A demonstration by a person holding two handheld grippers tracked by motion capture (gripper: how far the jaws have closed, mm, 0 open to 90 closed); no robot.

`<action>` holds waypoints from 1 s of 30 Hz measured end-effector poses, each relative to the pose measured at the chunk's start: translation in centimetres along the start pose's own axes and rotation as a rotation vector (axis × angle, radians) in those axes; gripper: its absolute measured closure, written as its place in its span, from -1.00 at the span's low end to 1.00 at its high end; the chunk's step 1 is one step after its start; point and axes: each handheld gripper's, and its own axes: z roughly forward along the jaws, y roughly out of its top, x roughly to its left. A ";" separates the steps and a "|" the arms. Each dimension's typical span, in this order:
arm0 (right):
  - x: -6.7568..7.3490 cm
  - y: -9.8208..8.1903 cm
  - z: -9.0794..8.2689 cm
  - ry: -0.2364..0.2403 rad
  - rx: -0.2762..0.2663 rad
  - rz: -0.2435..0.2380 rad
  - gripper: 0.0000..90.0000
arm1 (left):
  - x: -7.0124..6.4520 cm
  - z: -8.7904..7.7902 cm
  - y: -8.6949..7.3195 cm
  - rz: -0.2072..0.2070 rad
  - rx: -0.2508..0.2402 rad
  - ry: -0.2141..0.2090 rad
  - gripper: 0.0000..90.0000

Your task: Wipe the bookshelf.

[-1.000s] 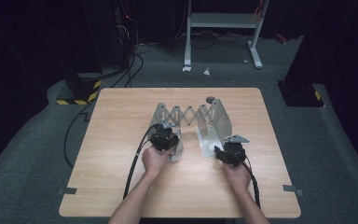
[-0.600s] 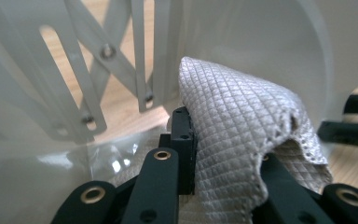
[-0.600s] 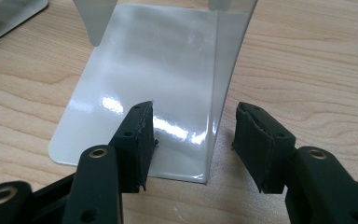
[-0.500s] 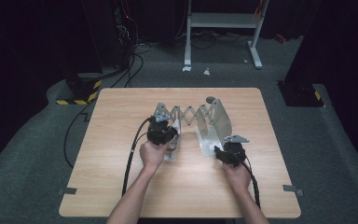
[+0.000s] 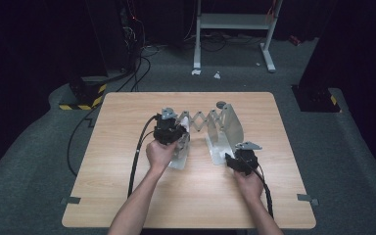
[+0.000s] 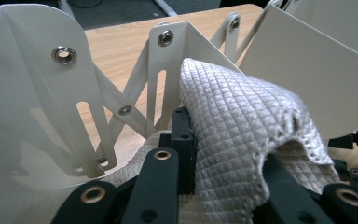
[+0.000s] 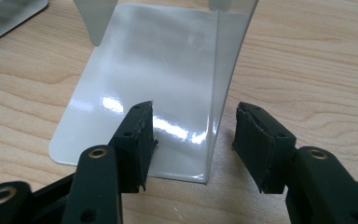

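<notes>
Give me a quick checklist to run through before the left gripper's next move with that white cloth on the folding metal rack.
1. Left gripper shut on the white quilted cloth: ok.
2. Cloth hanging free of the expanding metal rack: cannot tell; its lower part is hidden.
3. Right gripper steadying the rack's right end plate: not ok; jaws open, straddling the plate's upright edge.
4. Rack standing flat on the wooden table: ok.
5. Tabletop around the rack free of clutter: ok.

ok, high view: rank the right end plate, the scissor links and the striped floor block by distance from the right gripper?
1. Right end plate: directly at the right gripper, its open jaws astride the plate's edge.
2. Scissor links: mid-table, beyond and to the left.
3. Striped floor block: off the table, past its far left corner.
</notes>
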 end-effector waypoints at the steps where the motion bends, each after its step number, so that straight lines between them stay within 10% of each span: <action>1: 0.0 0.0 0.0 0.000 0.000 0.000 0.05 | 0.0 0.2 0.0 0.000 0.004 0.006 0.80; 12: 0.0 0.0 0.0 -0.002 0.001 -0.001 0.04 | -1.0 1.8 -1.2 0.104 0.068 0.094 0.80; 30: 0.0 0.0 0.0 -0.002 0.001 0.001 0.04 | -0.7 5.4 -3.1 0.110 0.171 0.137 0.80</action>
